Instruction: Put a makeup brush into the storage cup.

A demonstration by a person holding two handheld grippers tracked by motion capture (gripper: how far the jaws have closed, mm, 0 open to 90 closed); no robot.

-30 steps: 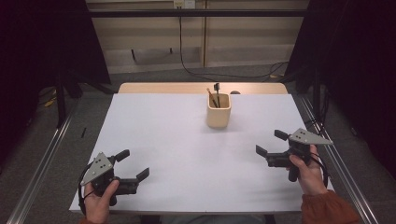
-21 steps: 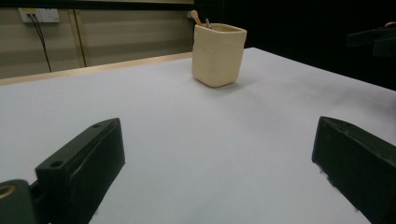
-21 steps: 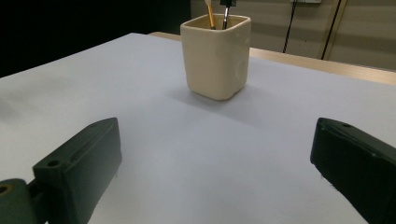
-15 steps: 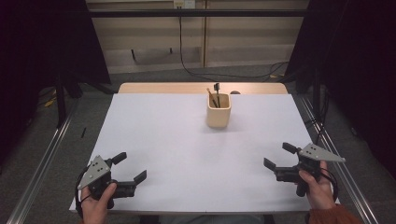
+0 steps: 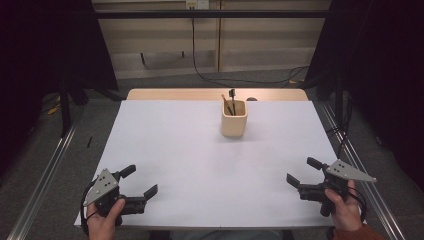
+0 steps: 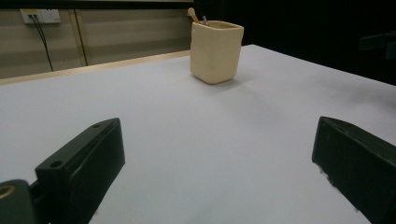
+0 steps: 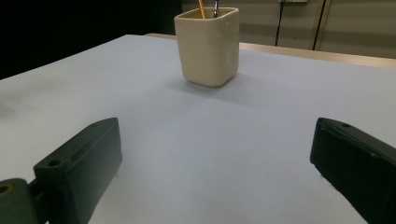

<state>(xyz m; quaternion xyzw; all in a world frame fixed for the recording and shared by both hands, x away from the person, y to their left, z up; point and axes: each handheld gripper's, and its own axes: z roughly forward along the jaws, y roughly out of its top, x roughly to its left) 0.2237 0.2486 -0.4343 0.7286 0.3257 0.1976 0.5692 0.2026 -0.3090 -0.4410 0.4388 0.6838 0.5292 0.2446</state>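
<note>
A white desk [image 5: 200,150] spreads across the high view, its wooden far edge showing along the back. On its far half, a little right of the middle, stands a cream square cup [image 5: 234,118], upright, with a pencil [image 5: 226,104] and a dark-tipped tool [image 5: 232,99] standing up out of it.

The left gripper [image 5: 140,181] sits at the near left corner of the desk, held in a hand, its jaws spread wide with nothing between them. In the left gripper view the cup [image 6: 216,51] stands far ahead, between the lines of the two jaws and a touch toward the right one, well apart from both.

The right gripper [image 5: 303,171] sits at the near right edge, its jaws likewise wide apart and empty. In the right gripper view the cup [image 7: 208,45] stands well ahead, roughly centred between the jaws.
</note>
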